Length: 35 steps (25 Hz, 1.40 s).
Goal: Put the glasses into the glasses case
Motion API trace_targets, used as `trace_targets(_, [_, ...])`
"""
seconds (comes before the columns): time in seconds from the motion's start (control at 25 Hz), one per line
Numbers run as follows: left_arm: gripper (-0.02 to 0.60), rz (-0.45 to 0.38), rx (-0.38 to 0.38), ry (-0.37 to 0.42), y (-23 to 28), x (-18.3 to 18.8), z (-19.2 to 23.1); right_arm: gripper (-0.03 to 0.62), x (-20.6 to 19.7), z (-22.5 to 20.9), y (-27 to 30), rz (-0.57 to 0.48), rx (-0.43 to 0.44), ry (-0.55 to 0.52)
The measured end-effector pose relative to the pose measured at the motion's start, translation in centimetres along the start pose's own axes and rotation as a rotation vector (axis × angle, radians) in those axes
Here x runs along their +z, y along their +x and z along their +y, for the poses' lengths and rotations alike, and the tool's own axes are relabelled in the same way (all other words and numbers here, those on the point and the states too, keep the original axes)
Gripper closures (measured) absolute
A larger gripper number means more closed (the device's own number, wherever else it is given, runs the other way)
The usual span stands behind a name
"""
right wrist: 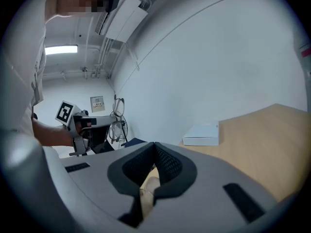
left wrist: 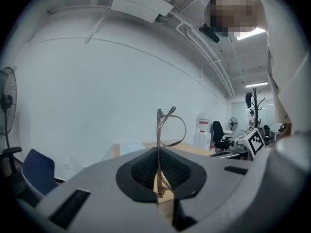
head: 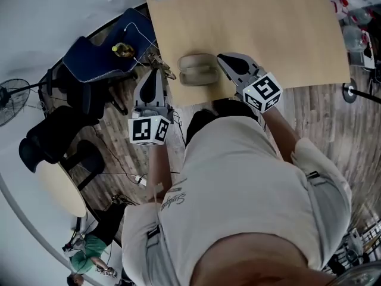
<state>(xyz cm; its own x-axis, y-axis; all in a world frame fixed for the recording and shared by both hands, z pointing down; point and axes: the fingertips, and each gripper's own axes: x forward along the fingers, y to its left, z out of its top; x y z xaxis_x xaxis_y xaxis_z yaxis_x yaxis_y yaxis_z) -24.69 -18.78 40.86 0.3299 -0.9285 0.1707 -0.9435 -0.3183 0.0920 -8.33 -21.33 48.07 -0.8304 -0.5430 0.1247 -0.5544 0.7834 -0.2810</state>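
Head view: the glasses (head: 158,61) are being held up by the table's (head: 268,28) edge, a little left of the middle of the frame, by the left gripper (head: 152,75). Its fingers are being squeezed tight on the thin frame, which is sticking straight up. The glasses case (head: 198,69) is lying on the table just right of them. The right gripper's (head: 222,58) fingers are being pressed together at the case's right end.
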Motion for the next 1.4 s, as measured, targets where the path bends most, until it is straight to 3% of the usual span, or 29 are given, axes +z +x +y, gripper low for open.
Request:
trace_targets(0.52, [0.565,0.056,-0.236,0.123,3.7,-0.3,-2.6,0.599,0.9,-1.7,-3.5,-0.041,-0.217,-0.001])
trace_targets(0.68, [0.565,0.068,-0.308,0.164,3.8,0.0,-2.9,0.599,1.0,-0.7,-3.9,-0.024,-0.266,-0.055])
trace_targets(1.08, [0.565,0.137,-0.415,0.315,3.2,-2.2,-2.5,0.599,1.6,0.4,-4.5,-0.036,-0.344,-0.065])
trace_targets(1.4, [0.565,0.210,-0.469,0.361,4.0,-4.3,-1.9,0.599,1.6,0.7,-3.7,-0.012,-0.351,-0.082])
